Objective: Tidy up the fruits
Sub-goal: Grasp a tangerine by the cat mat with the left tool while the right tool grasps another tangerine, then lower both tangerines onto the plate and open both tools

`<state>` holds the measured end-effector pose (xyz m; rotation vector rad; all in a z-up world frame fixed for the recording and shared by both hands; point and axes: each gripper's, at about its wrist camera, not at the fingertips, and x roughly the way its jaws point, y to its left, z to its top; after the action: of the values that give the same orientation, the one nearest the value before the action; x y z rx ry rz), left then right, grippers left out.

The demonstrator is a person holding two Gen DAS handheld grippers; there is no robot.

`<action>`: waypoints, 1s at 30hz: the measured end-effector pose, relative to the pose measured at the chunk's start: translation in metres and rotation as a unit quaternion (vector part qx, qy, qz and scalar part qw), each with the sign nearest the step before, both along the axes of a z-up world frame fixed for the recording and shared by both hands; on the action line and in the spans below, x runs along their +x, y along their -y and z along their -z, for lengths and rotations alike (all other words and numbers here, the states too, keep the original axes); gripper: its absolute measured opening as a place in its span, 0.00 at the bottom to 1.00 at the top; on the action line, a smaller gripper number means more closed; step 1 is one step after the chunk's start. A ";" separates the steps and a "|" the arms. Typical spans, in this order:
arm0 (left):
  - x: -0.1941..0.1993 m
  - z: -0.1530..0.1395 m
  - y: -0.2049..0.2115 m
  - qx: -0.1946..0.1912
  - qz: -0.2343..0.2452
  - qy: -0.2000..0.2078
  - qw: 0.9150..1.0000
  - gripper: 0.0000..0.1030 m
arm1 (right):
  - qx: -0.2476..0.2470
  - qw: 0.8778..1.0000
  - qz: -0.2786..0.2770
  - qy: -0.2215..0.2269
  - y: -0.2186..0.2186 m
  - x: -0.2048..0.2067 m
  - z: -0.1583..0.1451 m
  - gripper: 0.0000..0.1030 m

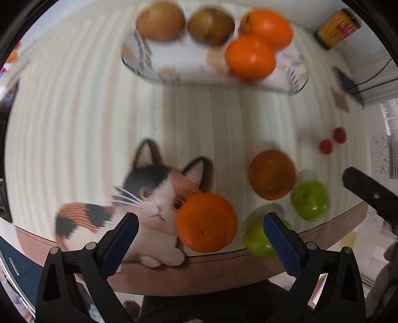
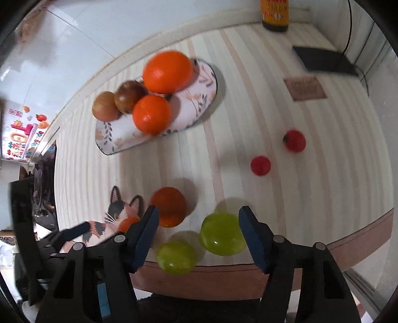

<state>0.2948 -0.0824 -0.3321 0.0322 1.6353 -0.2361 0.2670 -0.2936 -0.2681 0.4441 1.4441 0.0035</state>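
While both my grippers gape empty at the table's near edge, my left gripper frames a round orange fruit, my right gripper a glossy green apple.

Left gripper held over near edge of desk, jaws wide apart, nothing between pads. Orange lies between fingers, beside cat picture. Darker orange fruit and two green apples to right. Two small red fruits farther. Tray at far side carries two brown fruits and two oranges. Whole view blurred.
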 end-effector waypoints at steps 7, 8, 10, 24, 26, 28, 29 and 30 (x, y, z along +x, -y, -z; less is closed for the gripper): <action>-0.004 0.026 -0.007 -0.025 -0.020 -0.033 0.999 0.59 | 0.021 0.999 -0.028 -0.021 -0.021 0.008 0.019 0.68; -0.004 0.025 -0.010 -0.015 -0.020 -0.027 0.999 0.59 | 0.021 0.999 -0.034 -0.025 -0.025 0.011 0.021 0.68; -0.003 0.022 -0.020 0.000 -0.024 -0.011 1.000 0.59 | 0.016 0.998 -0.051 -0.027 -0.038 0.017 0.027 0.68; 0.010 0.013 -0.052 -0.009 -0.065 -0.004 0.998 0.59 | -0.013 0.992 -0.115 -0.052 -0.088 0.035 0.072 0.55; 0.016 0.005 -0.056 -0.021 -0.068 -0.003 0.997 0.59 | -0.010 0.994 -0.107 -0.038 -0.088 0.037 0.065 0.55; 0.028 -0.010 -0.071 -0.036 -0.074 0.005 0.997 0.59 | 0.000 0.995 -0.094 -0.022 -0.088 0.040 0.054 0.55; 0.037 -0.021 -0.075 -0.044 -0.075 0.014 0.996 0.59 | 0.005 0.996 -0.089 -0.013 -0.089 0.044 0.049 0.55; 0.048 -0.027 -0.083 -0.049 -0.076 0.020 0.996 0.59 | 0.011 0.996 -0.086 -0.006 -0.090 0.047 0.044 0.55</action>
<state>0.3424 0.0005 -0.3055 -0.1609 1.5759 -0.1963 0.3143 -0.2036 -0.3119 0.3368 1.4914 0.1552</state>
